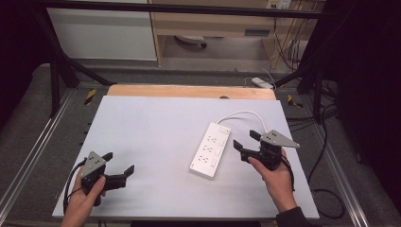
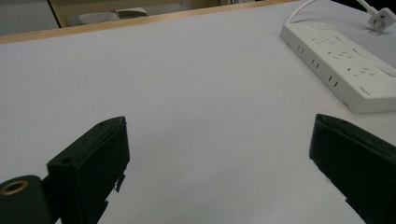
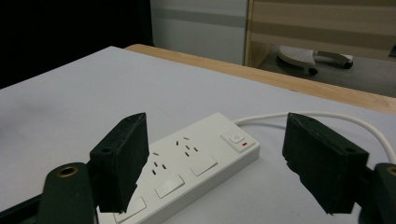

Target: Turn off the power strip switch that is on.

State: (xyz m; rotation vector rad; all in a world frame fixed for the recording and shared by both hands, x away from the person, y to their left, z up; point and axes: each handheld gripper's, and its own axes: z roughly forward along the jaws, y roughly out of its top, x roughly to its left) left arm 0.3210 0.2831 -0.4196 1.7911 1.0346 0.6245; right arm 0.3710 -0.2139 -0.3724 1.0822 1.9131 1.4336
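1. Holding my right gripper (image 1: 248, 140) wide open just beside the white power strip (image 1: 211, 149), I grip nothing.
2. My left gripper (image 1: 119, 164) hangs open too, well apart.
3. The strip lies untouched on the table (image 1: 151, 127); everything remains, I judge.

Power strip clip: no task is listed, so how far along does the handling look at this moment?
Nothing looks done: the power strip lies flat on the white table, its plug loose beside it. In hand: nothing; the right gripper hovers open beside the strip, and the left gripper is open, well away. Any grasp or plugging is left.
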